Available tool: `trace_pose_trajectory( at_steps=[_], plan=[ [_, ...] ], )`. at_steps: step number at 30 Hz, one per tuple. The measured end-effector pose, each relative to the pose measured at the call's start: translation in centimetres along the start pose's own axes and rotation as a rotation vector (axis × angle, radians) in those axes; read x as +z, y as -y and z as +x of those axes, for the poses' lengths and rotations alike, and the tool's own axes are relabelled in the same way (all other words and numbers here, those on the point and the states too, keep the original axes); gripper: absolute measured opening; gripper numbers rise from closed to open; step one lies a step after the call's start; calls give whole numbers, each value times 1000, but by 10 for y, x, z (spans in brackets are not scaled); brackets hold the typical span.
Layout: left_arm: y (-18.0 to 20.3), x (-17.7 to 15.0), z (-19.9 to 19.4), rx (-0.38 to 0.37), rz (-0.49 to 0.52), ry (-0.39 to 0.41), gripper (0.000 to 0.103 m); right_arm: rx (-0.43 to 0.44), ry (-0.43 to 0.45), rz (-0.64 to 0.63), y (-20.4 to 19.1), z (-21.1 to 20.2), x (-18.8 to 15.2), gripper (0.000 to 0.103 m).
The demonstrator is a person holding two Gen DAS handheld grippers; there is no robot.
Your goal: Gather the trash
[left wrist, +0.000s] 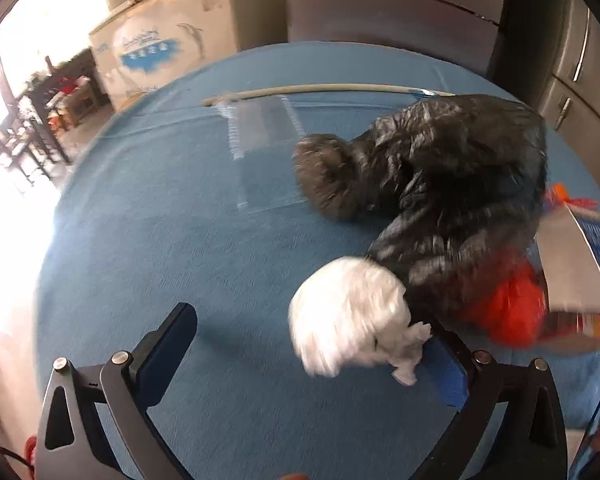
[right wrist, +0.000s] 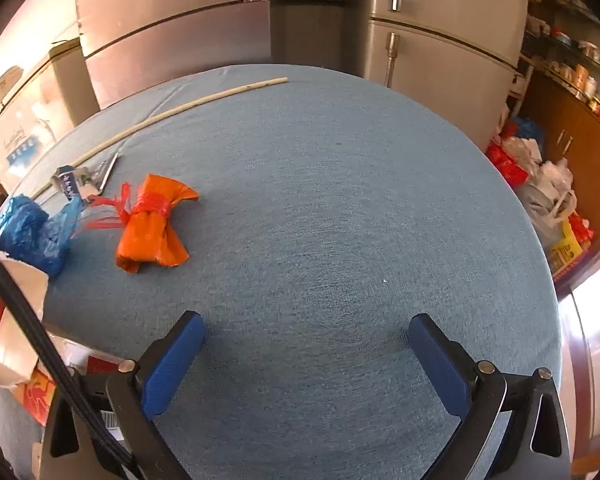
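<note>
Holding my left tool [left wrist: 312, 340] wide apart over the blue bench [left wrist: 160, 240], I have nothing clamped; a white crumpled wad [left wrist: 348, 312] sits at lower centre of the left view, touching the inner face of the right-hand finger. It looks like tissue or thin plastic, though blur makes that a guess. Light and soft, it should squash easily, so I would close on its bulk, not on the loose tail. Just behind it, right of centre, lies a black plastic bag [left wrist: 440, 184], crinkly, slippery and limp, best pinched at a gathered fold. At the right edge a carton [left wrist: 580, 256] rests over a red bag [left wrist: 508, 308]; its blue print is too smeared to read.

My right tool [right wrist: 306, 344] is also spread open and empty above bare cloth. At the left of that view lie an orange tied bundle [right wrist: 152, 228] and a blue bag [right wrist: 32, 232], both soft. A small packet [right wrist: 70, 182] nearby carries writing I cannot make out.
</note>
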State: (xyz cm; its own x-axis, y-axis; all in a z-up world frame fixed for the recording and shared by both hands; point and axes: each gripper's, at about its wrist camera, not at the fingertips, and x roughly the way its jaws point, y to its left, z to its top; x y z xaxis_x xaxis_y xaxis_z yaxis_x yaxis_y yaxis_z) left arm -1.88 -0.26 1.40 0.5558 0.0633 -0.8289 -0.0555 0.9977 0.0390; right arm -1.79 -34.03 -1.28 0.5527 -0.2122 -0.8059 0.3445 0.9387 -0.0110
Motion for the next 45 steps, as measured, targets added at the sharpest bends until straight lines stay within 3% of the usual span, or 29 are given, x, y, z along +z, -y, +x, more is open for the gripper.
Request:
trace_pose_trajectory(
  at_steps=[4, 7, 15, 18, 21, 28, 45],
  plan=[
    [-4, -17, -61, 62, 30, 100, 103, 46, -91, -76, -1, -9, -3, 103],
    [-9, -29, -113, 59, 29, 179, 103, 13, -3, -88, 9, -45, -13, 103],
    [-14, -64, -222, 38, 21, 301, 103, 255, 143, -106, 11, -179, -43, 103],
    [-18, -80, -251, 43, 10, 341, 103, 304, 188, -97, 4, -218, -63, 103],
    [-23, -90, -267, 55, 1, 365, 103, 337, 218, -121, -10, -247, -84, 103],
    [-33, -114, -288, 69, -14, 388, 103, 326, 248, -188, -20, -286, -114, 103],
    [-28, -130, -293, 69, -13, 387, 103, 258, 264, -147, -4, -298, -131, 103]
  ],
)
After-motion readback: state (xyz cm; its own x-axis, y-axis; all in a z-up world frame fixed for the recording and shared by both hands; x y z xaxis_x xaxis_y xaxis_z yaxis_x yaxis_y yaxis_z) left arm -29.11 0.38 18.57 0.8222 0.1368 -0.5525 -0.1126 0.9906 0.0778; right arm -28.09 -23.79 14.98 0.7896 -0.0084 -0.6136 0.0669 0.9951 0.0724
